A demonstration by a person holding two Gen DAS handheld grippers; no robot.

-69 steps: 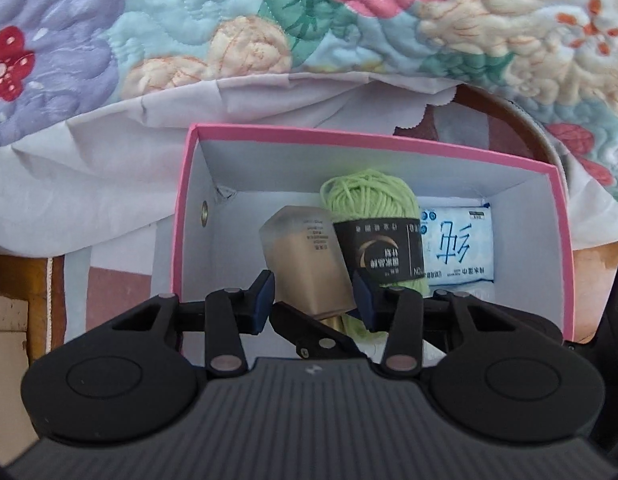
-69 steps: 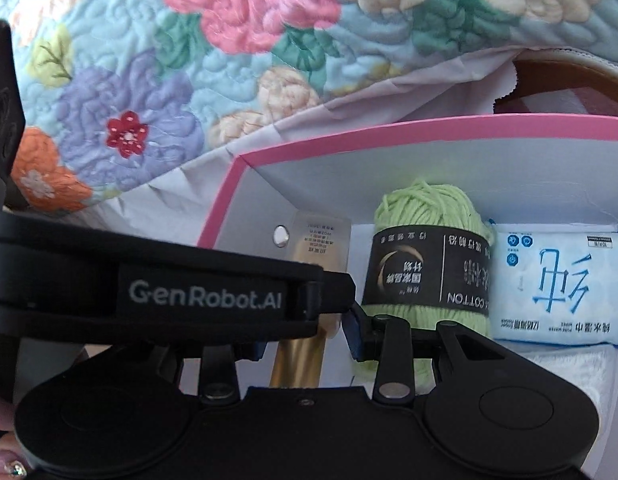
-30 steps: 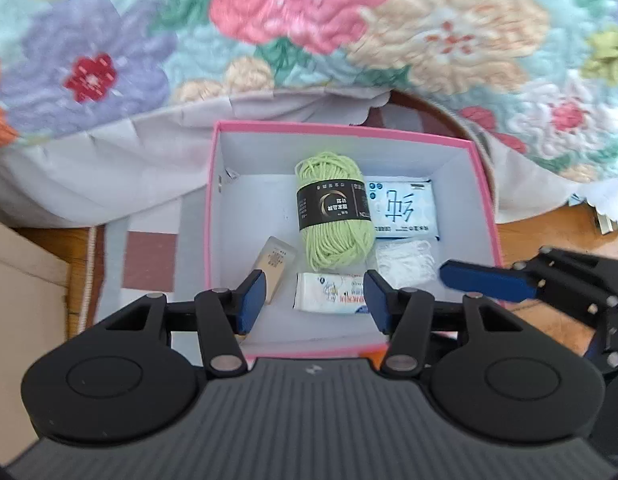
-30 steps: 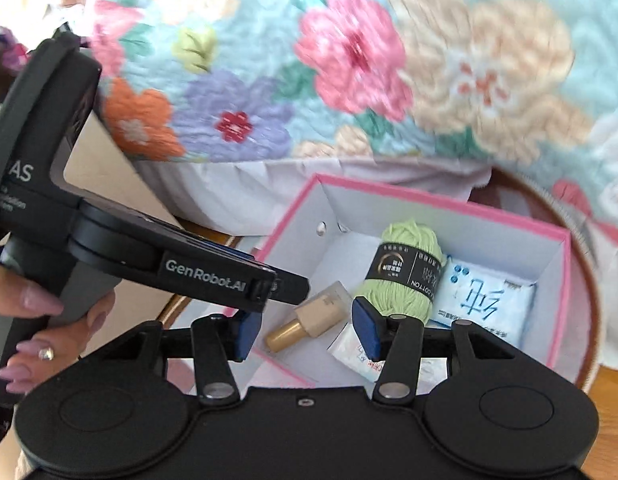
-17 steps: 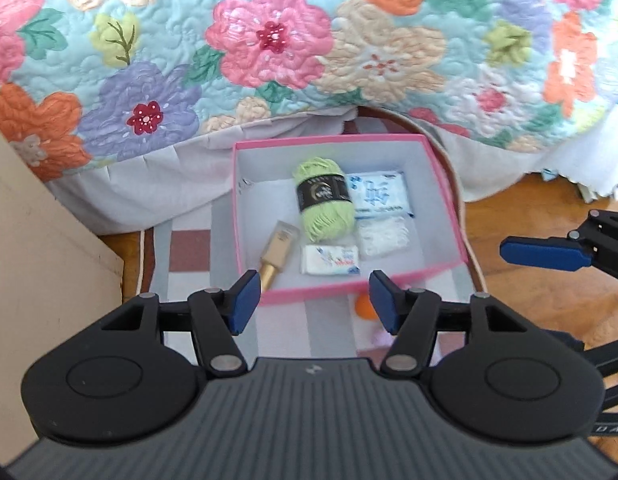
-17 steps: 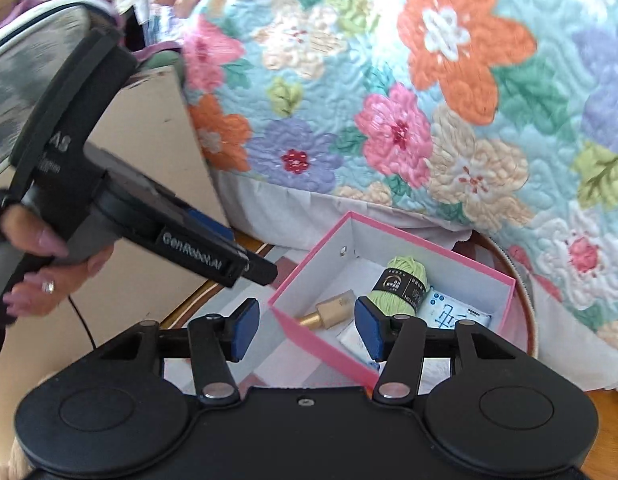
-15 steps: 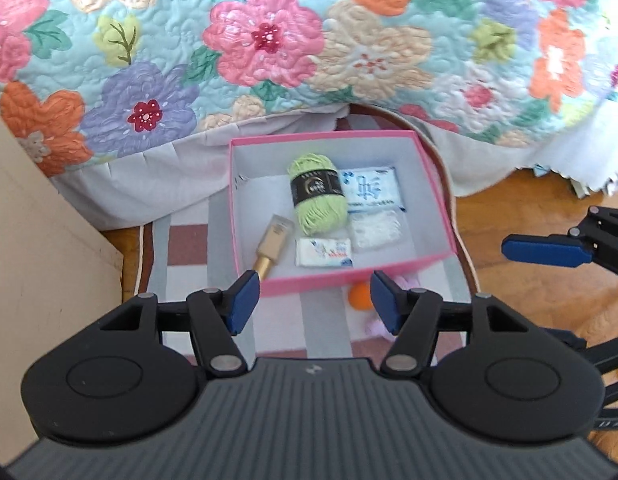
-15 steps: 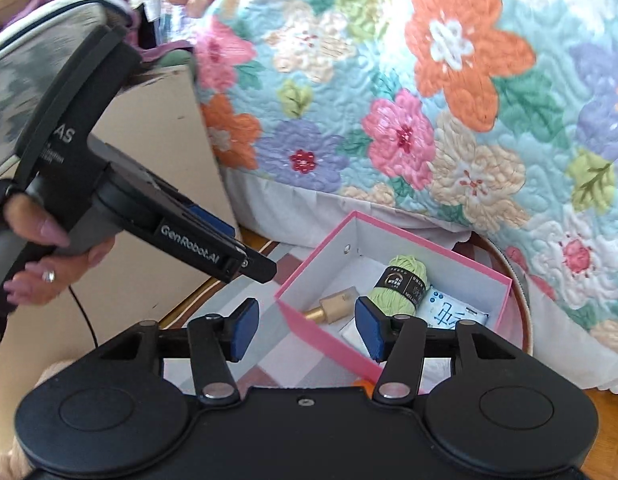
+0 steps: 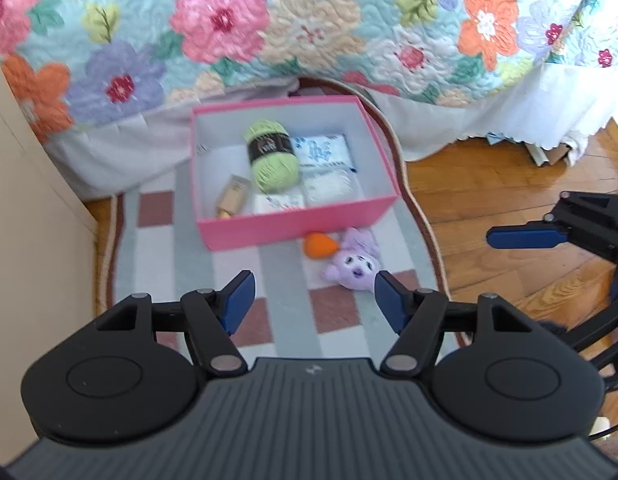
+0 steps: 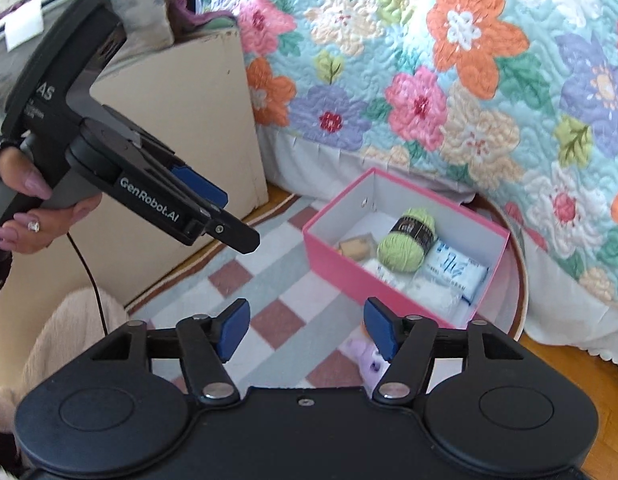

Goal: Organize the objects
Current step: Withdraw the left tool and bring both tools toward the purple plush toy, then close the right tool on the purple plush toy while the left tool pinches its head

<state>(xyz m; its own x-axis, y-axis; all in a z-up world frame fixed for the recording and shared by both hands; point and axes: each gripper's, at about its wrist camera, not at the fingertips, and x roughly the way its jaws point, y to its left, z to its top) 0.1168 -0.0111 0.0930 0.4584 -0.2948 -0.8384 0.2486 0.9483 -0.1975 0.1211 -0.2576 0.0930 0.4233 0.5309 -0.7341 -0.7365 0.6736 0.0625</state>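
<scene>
The pink box (image 9: 293,224) sits at centre frame in the left wrist view, on the checked rug (image 9: 237,264) hard against the foot of the floral quilt (image 9: 309,20). Inside it lie a green yarn ball (image 9: 274,158), a beige bottle (image 9: 232,196) in the lower-left corner, and white packets (image 9: 323,150) to the right. Two items remain outside, just below the box's front wall: an orange piece (image 9: 320,245) and a purple plush toy (image 9: 355,266), the two touching or nearly so. The left gripper (image 9: 311,300) hovers above the rug with its jaws apart and opening, nothing between them; the right gripper (image 10: 303,330) is likewise empty, its jaws widening, with the plush partly hidden behind its right finger in its own view. Assessed risks: the orange piece lies close to the box wall, so a finger descending there may strike or shove the box; closing on the plush could drag the orange piece along; and both grippers converging on neighbouring items may collide. The soft plush may also deform and slip from a shallow pinch.
</scene>
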